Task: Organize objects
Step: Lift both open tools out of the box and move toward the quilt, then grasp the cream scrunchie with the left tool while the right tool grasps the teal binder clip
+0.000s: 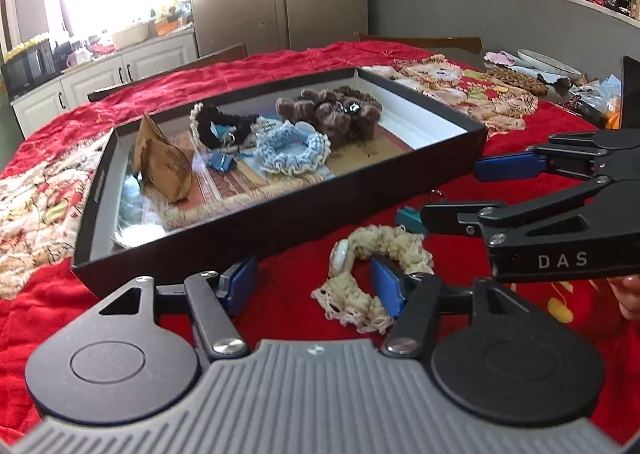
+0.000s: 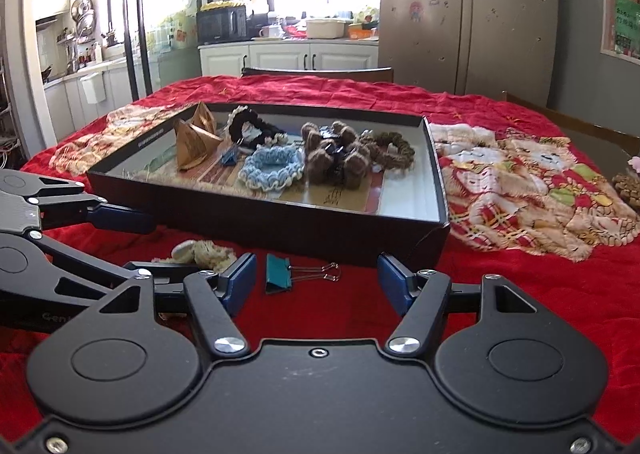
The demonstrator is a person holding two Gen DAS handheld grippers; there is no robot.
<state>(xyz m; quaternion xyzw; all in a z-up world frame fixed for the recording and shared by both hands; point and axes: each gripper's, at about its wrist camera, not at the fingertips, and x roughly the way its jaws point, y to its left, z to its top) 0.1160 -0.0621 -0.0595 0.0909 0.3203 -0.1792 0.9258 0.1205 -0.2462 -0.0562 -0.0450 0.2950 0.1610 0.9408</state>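
Hovering with both open: left gripper (image 1: pixel 312 286) near the cream scrunchie (image 1: pixel 372 274), right gripper (image 2: pixel 316 280) over the teal binder clip (image 2: pixel 279 274). I'd center each before squeezing.

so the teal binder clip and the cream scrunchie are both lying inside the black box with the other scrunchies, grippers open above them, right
Not quite: the teal binder clip and the cream scrunchie lie outside the black box, on the red cloth in front of it. The right wrist view shows the clip clearly, and the left wrist view the scrunchie. The rest holds: the other scrunchies are in the box, and the left gripper and right gripper are open.
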